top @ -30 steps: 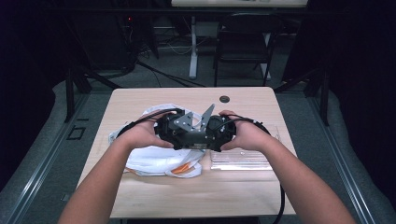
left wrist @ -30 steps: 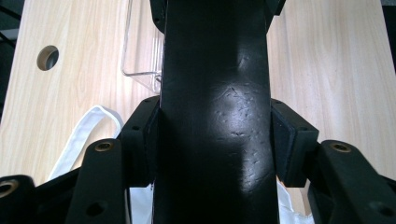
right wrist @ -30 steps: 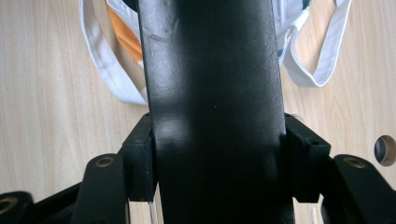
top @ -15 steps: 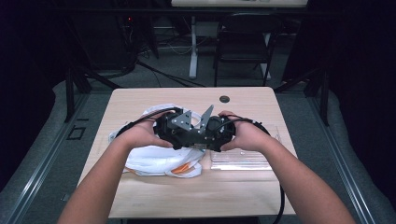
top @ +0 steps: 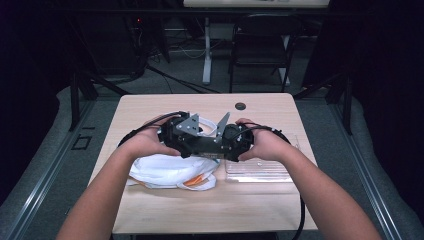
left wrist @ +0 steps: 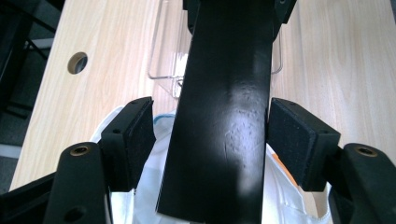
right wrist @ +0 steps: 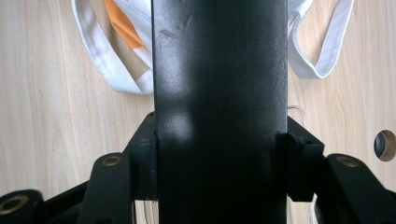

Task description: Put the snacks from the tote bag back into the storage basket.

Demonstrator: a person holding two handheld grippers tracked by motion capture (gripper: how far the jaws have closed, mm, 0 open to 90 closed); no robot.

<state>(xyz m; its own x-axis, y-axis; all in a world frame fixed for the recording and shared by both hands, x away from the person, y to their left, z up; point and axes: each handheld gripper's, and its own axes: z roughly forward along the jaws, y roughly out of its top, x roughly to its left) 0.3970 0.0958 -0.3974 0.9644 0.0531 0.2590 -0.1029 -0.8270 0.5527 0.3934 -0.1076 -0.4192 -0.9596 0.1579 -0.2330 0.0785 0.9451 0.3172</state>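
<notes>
Holding a flat black bar [right wrist: 219, 116] level above the wooden table [top: 150, 107], my right gripper [top: 235, 142] clamps both pads on its sides, while my left gripper [top: 180, 137] has just been spreading its jaws, whose pads [left wrist: 292, 137] now stand slightly off the bar's other end. Below the bar lies a white cloth bag [top: 167, 170] with orange trim, and just beyond the bar's far end a clear plastic tray [left wrist: 168, 46] rests flat. I judge this a hand-over to my right gripper; next, the left must back straight off without nudging the bar.
</notes>
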